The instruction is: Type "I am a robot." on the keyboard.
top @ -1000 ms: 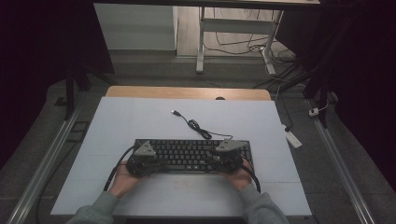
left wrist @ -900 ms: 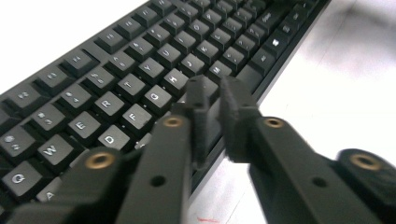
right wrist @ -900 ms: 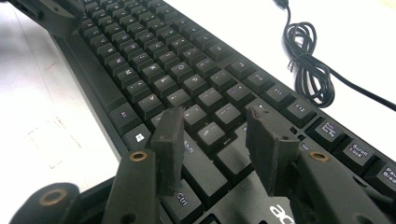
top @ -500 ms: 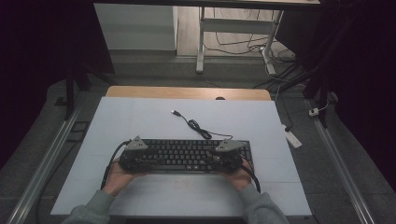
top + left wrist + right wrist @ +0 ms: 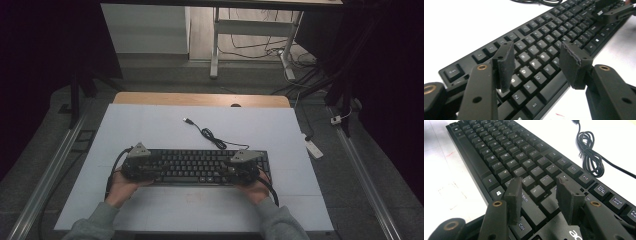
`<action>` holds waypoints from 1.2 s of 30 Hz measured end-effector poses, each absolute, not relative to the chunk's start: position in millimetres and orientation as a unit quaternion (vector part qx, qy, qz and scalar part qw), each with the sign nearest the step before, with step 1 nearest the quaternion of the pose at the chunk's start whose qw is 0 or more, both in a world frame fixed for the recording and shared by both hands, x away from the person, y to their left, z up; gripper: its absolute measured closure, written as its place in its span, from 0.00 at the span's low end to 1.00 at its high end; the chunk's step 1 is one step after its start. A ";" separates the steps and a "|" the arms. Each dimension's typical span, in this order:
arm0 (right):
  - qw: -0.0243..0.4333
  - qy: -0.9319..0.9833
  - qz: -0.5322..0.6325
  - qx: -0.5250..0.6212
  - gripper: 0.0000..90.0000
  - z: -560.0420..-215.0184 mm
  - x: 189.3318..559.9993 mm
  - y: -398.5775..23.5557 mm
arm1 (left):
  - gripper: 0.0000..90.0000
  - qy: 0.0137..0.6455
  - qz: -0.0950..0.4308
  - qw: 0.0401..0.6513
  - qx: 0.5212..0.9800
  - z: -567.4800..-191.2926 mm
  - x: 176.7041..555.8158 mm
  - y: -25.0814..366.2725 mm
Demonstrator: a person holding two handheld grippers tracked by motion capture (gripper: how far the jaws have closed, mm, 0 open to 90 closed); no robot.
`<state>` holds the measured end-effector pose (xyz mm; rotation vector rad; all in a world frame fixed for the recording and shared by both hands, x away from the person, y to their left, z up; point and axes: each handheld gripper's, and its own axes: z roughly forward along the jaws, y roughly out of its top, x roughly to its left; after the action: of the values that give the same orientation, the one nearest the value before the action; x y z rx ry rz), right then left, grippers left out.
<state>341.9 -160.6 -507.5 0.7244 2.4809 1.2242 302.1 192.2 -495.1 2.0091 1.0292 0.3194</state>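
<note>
Keyboard (image 5: 195, 167) lay flat near the table's (image 5: 150, 125) front edge, left gripper (image 5: 536, 62) and right gripper (image 5: 539, 195) over its two ends. Left jaws had just been opening; both pairs stood apart, holding nothing. Next grip probably needed both ends pinched evenly, clear of the cable (image 5: 212, 137).

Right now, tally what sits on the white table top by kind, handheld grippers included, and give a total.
Black keyboard: 1
Black coiled cable with a plug at its end: 1
Handheld two-jaw grippers: 2, the left gripper and the right gripper, both open over the keys
Total: 4
</note>
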 end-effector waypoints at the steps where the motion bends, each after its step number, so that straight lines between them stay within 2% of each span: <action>1: 0.140 0.859 0.424 0.251 0.63 -507.6 342.0 -160.6 | 0.51 0.411 0.128 0.417 0.800 -495.2 302.3 193.2; 7: 0.139 0.859 0.423 0.251 0.63 -508.1 342.3 -160.4 | 0.52 0.425 0.134 0.410 0.796 -497.3 305.1 198.9; 10: 0.140 0.860 0.423 0.251 0.63 -508.2 342.4 -160.4 | 0.56 0.432 0.142 0.404 0.793 -498.4 306.2 201.3; 15: 0.140 0.860 0.421 0.251 0.62 -508.2 342.1 -160.2 | 0.69 0.439 0.148 0.396 0.792 -499.7 307.2 204.5; 23: 0.141 0.862 0.419 0.249 0.62 -508.9 342.0 -159.5 | 0.97 0.437 0.143 0.380 0.803 -503.8 309.1 205.8; 36: 0.142 0.862 0.418 0.249 0.62 -509.0 342.2 -159.6 | 0.99 0.438 0.145 0.338 0.820 -515.6 313.7 204.5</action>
<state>342.2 -159.6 -509.0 0.7197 2.4873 1.2070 313.7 204.5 -515.6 2.1372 1.1402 0.3790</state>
